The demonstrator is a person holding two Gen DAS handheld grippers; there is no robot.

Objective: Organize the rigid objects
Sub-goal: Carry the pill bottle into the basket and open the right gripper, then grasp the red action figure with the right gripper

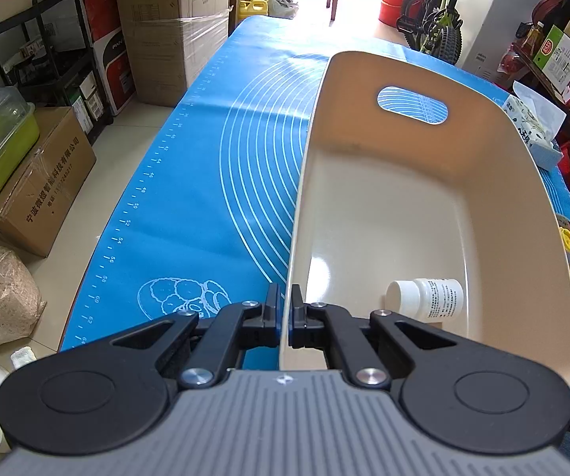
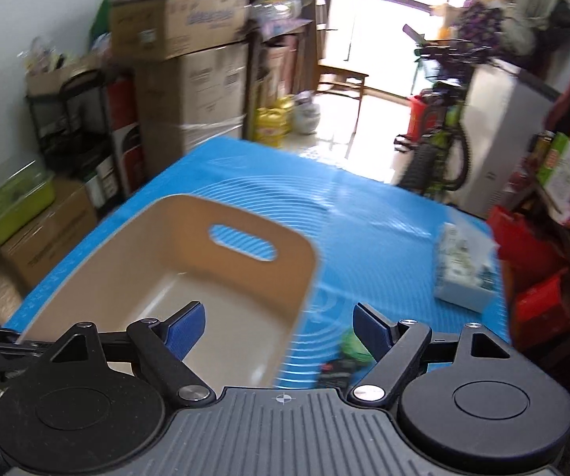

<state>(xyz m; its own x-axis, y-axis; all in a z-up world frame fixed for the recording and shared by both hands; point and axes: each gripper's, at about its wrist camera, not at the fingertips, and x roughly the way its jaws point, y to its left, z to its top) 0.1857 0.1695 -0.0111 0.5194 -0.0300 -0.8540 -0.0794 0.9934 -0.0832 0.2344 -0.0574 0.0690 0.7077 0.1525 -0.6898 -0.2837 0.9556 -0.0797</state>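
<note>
Closest thing in the left wrist view is the left gripper (image 1: 285, 301), bottom centre of the frame, clamped tight on the near rim of the cream bin (image 1: 539, 206). The wall edge runs straight up between the two fingers, so it looks like that hand is just steadying the bin. Just right of it, lower right of the frame, a small white bottle (image 1: 426, 295) lies on its side on the bin floor, so at least one thing is already sorted. The rest of the bin floor that shows is bare.

In the right wrist view the right gripper (image 2: 281, 329) sits at the bottom, fingers spread wide with nothing between them, hanging over the bin's right wall. That frame is blurry. Between the fingers, low and a bit right of centre, there's a green thing (image 2: 354, 347) and a dark thing (image 2: 336, 371) on the blue mat (image 2: 364, 214); can't tell what they are. Further out, right of centre, a tissue pack (image 2: 463, 277) sits on the mat.

My read: we're between drops, with the empty hand free to fetch the next piece. The next move needs that hand lowered onto one of those small items outside the bin, fingers straddling it, while the left one holds the bin put.
</note>
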